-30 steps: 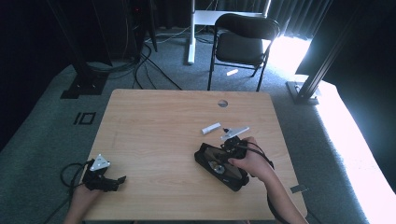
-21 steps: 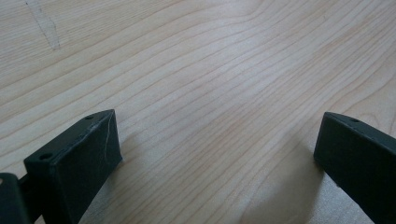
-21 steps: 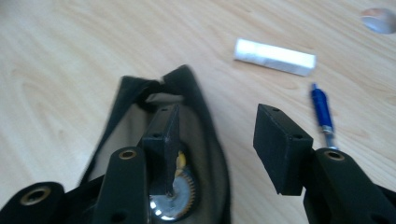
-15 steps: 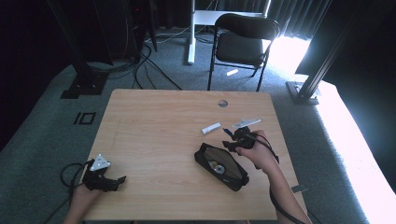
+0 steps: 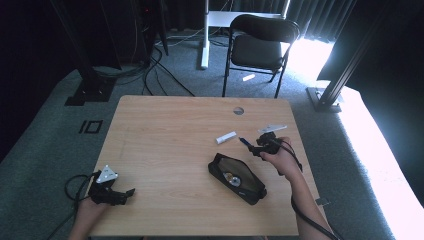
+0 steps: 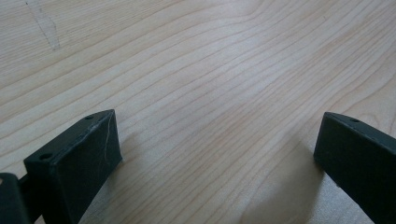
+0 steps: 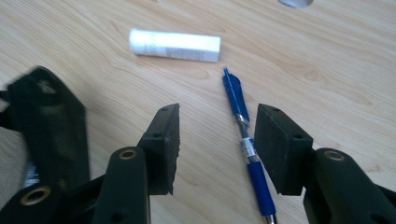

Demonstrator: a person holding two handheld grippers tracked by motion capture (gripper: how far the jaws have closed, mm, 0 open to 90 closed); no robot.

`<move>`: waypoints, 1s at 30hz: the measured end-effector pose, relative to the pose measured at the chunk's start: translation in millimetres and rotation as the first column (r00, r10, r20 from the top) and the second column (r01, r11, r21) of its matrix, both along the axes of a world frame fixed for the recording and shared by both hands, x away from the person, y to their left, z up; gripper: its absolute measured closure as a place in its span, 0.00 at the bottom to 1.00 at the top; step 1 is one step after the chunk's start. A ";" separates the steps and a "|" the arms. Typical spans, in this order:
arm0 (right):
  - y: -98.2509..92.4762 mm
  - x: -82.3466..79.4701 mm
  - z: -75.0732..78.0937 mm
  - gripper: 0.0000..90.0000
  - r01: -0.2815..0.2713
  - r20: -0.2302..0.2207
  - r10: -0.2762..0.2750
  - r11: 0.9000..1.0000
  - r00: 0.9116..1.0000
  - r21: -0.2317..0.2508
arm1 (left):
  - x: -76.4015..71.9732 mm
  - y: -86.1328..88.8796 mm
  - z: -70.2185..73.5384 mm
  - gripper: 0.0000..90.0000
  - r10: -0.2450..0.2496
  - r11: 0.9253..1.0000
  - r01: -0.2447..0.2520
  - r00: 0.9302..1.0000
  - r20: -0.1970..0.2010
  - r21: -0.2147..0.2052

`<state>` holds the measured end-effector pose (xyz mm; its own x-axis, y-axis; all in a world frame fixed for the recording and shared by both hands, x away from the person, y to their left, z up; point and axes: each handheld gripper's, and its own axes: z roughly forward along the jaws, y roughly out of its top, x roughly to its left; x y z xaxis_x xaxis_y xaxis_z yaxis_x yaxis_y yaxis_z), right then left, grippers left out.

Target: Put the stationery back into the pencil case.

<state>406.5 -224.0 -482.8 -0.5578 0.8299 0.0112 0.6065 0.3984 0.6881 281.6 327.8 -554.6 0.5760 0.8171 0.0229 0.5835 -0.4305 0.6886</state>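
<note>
Right gripper view shows the right gripper (image 7: pixel 217 149) with its jaws standing apart over the table (image 7: pixel 327 60), gripping nothing. A blue pen (image 7: pixel 246 142) lies on the wood with its length running under the gap, close against the inner face of the jaw on the picture's right. A white tube (image 7: pixel 174 45) lies beyond the pen's far tip, apart from it. The open black pencil case (image 7: pixel 49 126) lies off to the picture's left.

In the high view, the right gripper (image 5: pixel 261 148) sits near the table's right edge, with the pen (image 5: pixel 245 142) just ahead of it and the pencil case (image 5: pixel 236 178) nearer the front edge.

Step in hand, as judged: pick up the pen.

1. Shift the gripper sideways until the pen barrel lies midway between the two pads. As it stands, one pad would likely land on the barrel.
2. Keep the jaws square across the barrel, so that closing does not roll the pen.
3. Lower until the pads straddle the barrel, just short of pressing on the wood.
4. Close on the grip section, not the tapered tip.

The left gripper (image 5: pixel 111 189) rests at the front left corner, jaws wide apart on bare wood.
</note>
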 end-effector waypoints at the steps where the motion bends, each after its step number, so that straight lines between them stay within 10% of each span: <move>1: -0.8 1.7 -3.0 0.56 0.003 -0.005 -0.003 1.000 1.000 -0.005 | 0.0 0.0 0.0 0.01 0.000 1.000 0.000 1.000 0.000 0.000; 30: -8.5 39.7 -49.6 0.58 0.050 -0.089 -0.054 0.998 0.995 -0.050 | 0.0 0.0 0.0 0.01 0.000 1.000 0.000 1.000 0.000 0.000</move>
